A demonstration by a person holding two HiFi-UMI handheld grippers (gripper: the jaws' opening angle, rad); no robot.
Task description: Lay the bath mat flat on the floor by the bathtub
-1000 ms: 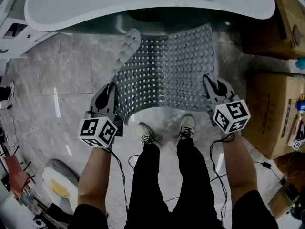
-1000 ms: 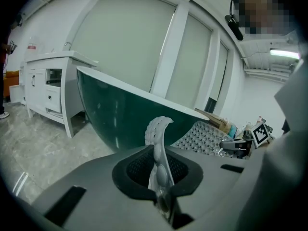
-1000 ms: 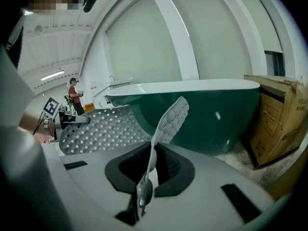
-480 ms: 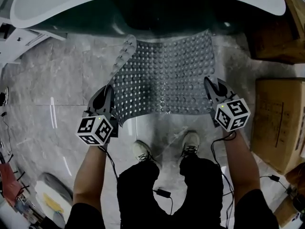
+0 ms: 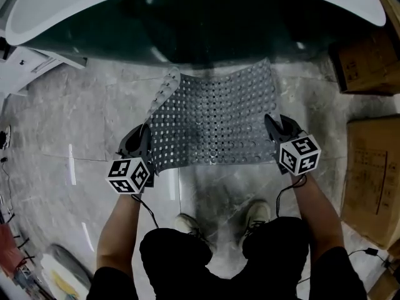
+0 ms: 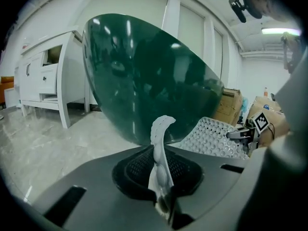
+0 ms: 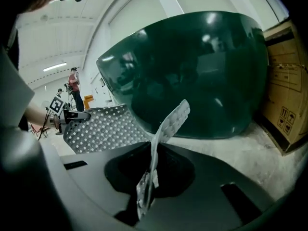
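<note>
1. Both grippers have sunk, and the bath mat (image 5: 215,120) has come lower, its far edge near the dark green bathtub (image 5: 187,30).
2. The left gripper (image 5: 142,137) and right gripper (image 5: 273,127) each pinch a mat corner on the side away from the bathtub.
3. Cardboard boxes (image 5: 365,61) stand beside the bathtub.

Cut off by the top edge: bathtub (image 5: 206,36). Clipped at the right: cardboard boxes (image 5: 375,167). Half hidden under knees: shoes (image 5: 186,220) (toes only). Too small to tell: distant person (image 7: 75,91).
</note>
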